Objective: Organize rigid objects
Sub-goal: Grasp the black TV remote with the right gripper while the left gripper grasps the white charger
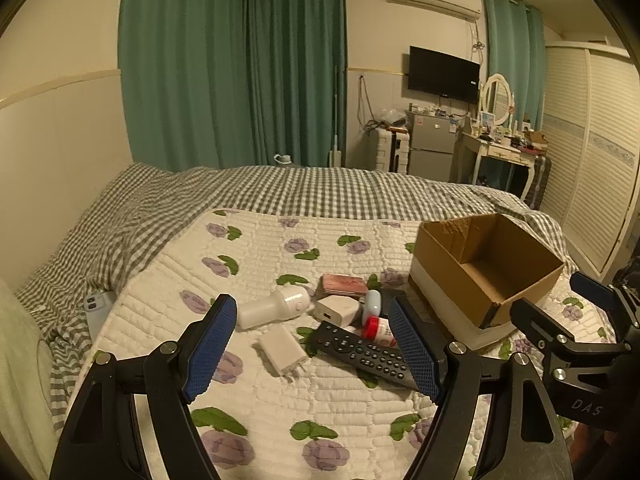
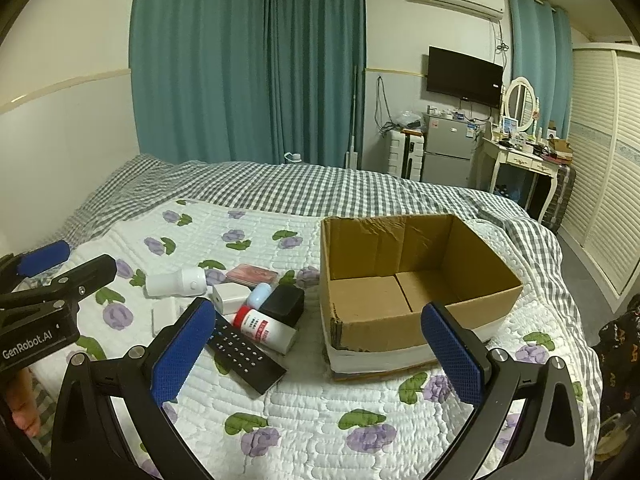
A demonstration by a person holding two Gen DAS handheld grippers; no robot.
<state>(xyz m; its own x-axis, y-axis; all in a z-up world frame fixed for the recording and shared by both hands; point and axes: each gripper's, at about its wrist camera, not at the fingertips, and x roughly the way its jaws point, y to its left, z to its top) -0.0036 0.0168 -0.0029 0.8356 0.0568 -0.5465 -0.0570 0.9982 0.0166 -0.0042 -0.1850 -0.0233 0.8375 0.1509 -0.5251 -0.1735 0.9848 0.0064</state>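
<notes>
- A cluster of small hard items lies on the flowered quilt (image 2: 304, 412), just left of an open cardboard box (image 2: 408, 280).
- The box is brown, its flaps gone or folded, its floor bare; a white band runs round its base.
- A black remote (image 2: 244, 354) with rows of small buttons lies at an angle nearest the cameras.
- A white bottle with a red cap (image 2: 264, 330) lies on its side, touching the remote's far edge.
- Behind it are a black box (image 2: 284, 304), a pale blue rounded thing (image 2: 259, 295), a white charger cube (image 2: 229, 294) and a pink flat case (image 2: 251, 274).
- A white bottle-shaped device (image 2: 176, 282) lies on its side at the left; a flat white plug (image 1: 282, 350) lies apart, nearer.
- The left gripper (image 1: 316, 348) hovers above the cluster, fingers wide apart, holding nothing.
- The right gripper (image 2: 320, 352) hovers before the box's near left corner, fingers also spread wide and empty.
</notes>
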